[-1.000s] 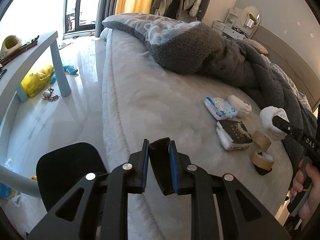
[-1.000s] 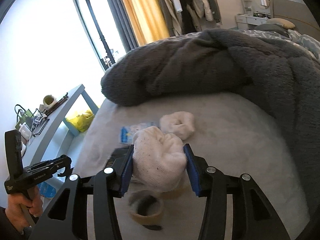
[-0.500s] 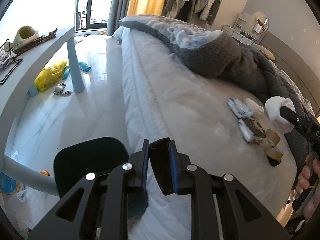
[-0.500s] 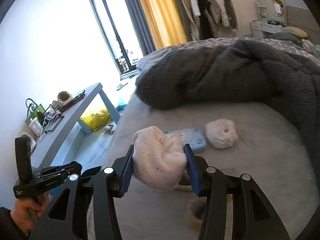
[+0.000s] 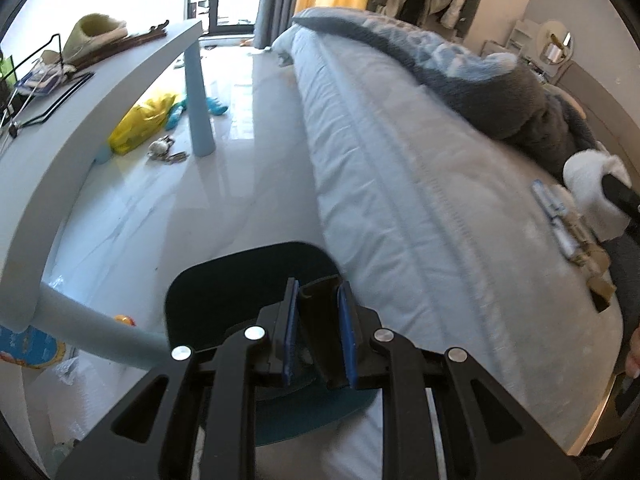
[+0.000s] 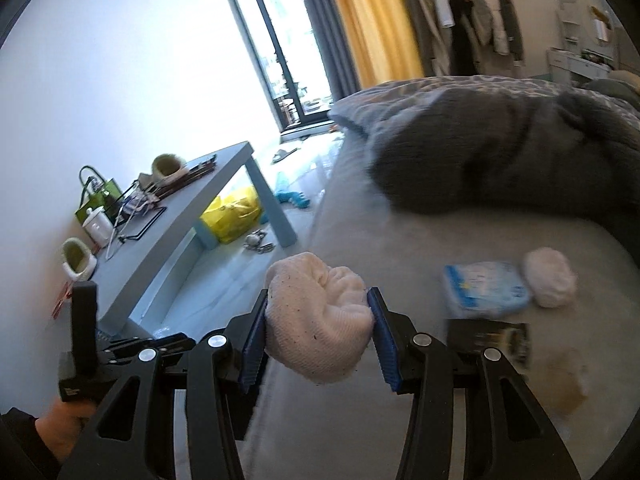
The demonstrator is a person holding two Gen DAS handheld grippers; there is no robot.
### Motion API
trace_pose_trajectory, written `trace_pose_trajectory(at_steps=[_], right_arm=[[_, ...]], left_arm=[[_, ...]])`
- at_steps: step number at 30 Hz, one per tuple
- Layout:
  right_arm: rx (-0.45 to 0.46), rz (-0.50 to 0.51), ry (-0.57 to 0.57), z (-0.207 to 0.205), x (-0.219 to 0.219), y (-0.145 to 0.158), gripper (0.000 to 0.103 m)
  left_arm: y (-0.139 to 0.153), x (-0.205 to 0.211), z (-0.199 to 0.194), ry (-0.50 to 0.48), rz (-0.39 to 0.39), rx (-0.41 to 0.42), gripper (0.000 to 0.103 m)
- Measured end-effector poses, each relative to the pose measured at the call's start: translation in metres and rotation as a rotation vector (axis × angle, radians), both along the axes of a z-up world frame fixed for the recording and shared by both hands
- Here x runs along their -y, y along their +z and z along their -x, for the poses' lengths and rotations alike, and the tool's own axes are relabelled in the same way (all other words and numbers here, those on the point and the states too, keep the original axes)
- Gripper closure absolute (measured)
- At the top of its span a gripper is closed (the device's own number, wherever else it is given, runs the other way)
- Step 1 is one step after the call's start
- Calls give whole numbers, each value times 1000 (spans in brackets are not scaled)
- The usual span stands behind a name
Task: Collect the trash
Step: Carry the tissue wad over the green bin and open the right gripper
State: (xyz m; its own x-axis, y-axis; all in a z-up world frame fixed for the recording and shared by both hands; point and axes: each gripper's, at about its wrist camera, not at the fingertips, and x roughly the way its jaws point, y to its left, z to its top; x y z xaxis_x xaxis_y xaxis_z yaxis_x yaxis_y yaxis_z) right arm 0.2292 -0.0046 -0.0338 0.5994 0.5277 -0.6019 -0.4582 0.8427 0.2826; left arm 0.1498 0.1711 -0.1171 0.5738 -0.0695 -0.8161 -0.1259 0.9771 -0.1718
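Right jaws clenched on a crumpled white tissue wad (image 6: 320,328), lifted off the bed (image 6: 460,240) for carrying. Left jaws clamped on the black bin's rim (image 5: 320,300), keeping the bin (image 5: 224,296) ready beside the mattress. Farther off: tissue packet (image 6: 486,290), second wad (image 6: 550,282).
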Motion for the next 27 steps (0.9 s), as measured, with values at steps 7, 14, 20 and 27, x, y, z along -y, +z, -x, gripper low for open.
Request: trace_pose_trajectory(at_steps=[7, 14, 20, 27], right_arm=[[-13, 10, 87, 5, -49, -4, 54], [-45, 43, 165, 10, -93, -17, 54], [-76, 78, 209, 13, -121, -30, 54], [-128, 110, 229, 10, -144, -47, 54]], left_arm=[[-21, -23, 6, 7, -18, -66, 82], [-56, -47, 11, 11, 1, -187, 82], [-82, -57, 18, 0, 29, -283, 81], [-94, -60, 24, -17, 40, -350, 73]])
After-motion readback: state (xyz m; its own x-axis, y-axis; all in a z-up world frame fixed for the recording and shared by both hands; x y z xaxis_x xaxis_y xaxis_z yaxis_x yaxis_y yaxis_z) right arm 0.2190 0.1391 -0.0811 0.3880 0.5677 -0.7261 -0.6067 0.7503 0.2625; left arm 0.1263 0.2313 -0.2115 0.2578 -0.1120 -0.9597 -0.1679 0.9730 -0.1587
